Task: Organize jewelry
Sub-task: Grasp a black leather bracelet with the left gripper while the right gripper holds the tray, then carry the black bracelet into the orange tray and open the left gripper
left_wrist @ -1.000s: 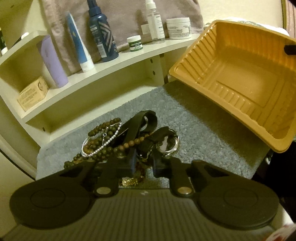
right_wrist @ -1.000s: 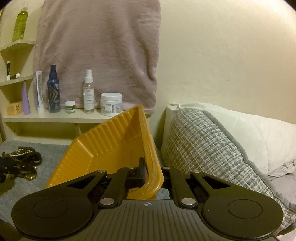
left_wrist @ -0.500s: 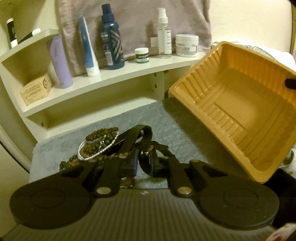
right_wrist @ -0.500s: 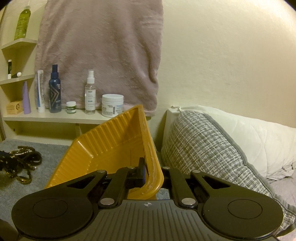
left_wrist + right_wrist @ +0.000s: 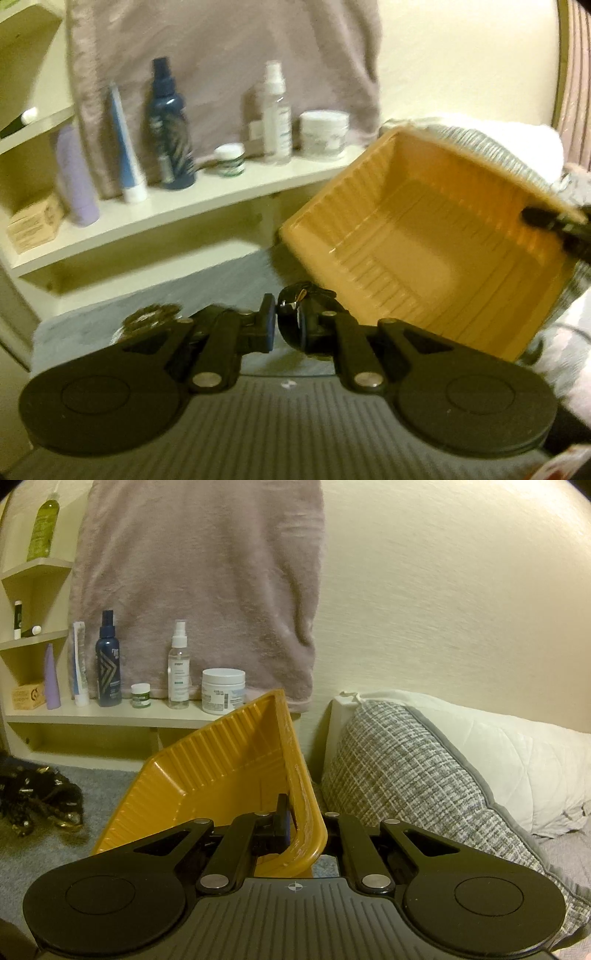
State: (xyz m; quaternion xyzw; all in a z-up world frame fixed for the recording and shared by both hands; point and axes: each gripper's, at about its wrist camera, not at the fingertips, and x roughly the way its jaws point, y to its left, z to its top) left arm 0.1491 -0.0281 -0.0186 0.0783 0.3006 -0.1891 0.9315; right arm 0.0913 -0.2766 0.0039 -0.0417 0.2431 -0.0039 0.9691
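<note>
One yellow tray (image 5: 221, 768), tilted, rim clamped in right gripper (image 5: 304, 821). One jewelry heap (image 5: 37, 797) at grey mat's (image 5: 107, 786) left edge. Left gripper (image 5: 286, 325), jaws narrow, pinches one black strap (image 5: 295, 299) just before tray.

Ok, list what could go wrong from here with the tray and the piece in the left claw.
1. The left claw pinches only a small part of a dark strap-like piece; the blurred view hides how securely, so it might slip out.
2. The right claw holds the yellow tray by one rim edge, steeply tilted; anything dropped in could slide to the low side or out.
3. The jewelry pile on the grey mat looks tangled, so lifting one piece might drag others.
</note>
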